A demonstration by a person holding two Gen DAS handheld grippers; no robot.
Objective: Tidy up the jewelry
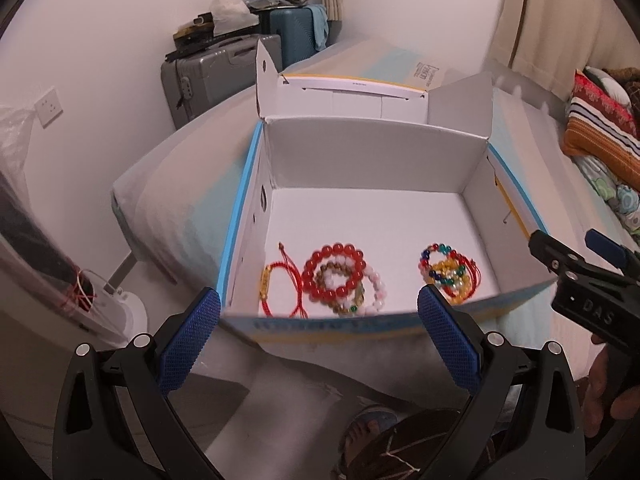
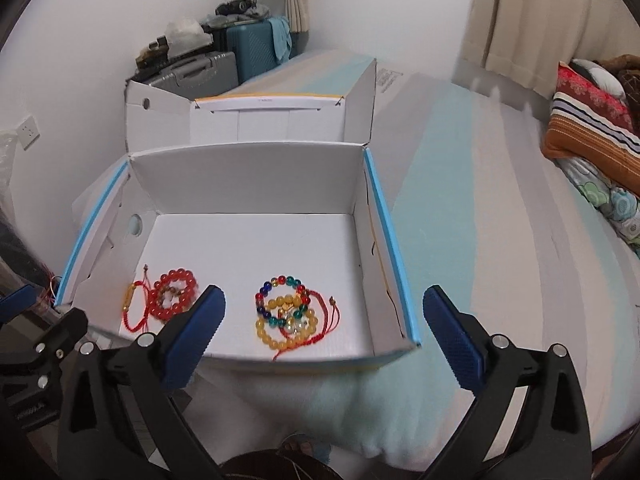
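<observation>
A white cardboard box (image 1: 372,152) (image 2: 248,176) with blue edges lies open on the bed. Inside, at its near left, sit a red cord bracelet (image 1: 276,288) (image 2: 134,306) and a red bead bracelet (image 1: 334,270) (image 2: 174,292) stacked on brown and pink ones. At the near right lies a pile of multicoloured and yellow bead bracelets (image 1: 448,274) (image 2: 288,312). My left gripper (image 1: 320,320) stands open in front of the box's near wall, nothing between its fingers. My right gripper (image 2: 324,316) is open too, held over the near right corner, empty. It also shows at the right of the left wrist view (image 1: 576,256).
The box's lid (image 1: 348,92) (image 2: 256,116) stands up behind it. The bed (image 2: 480,240) has a pale striped cover, with pillows (image 2: 592,128) at the right. Suitcases (image 1: 224,72) stand by the wall at the back. A person's foot (image 1: 372,432) shows below.
</observation>
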